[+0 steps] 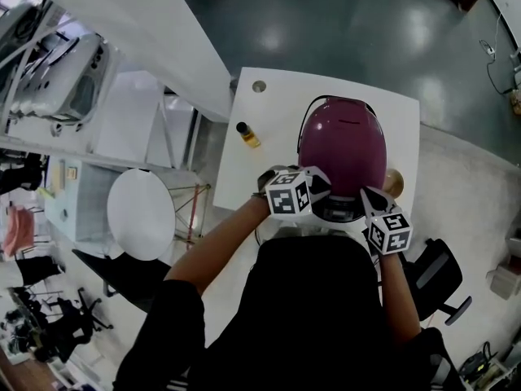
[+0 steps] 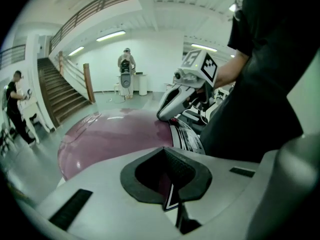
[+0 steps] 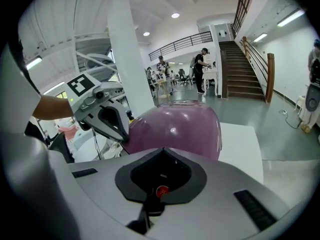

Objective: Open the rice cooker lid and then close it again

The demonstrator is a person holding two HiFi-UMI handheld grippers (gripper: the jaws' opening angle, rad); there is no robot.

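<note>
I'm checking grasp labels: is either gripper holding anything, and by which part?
Nothing is held. The left gripper and the right gripper both have their jaws shut together, empty, near the front of the purple rice cooker.

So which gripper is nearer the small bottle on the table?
Left. The left gripper is at the cooker front, on the bottle side; the right gripper is beyond it, farther off.
</note>
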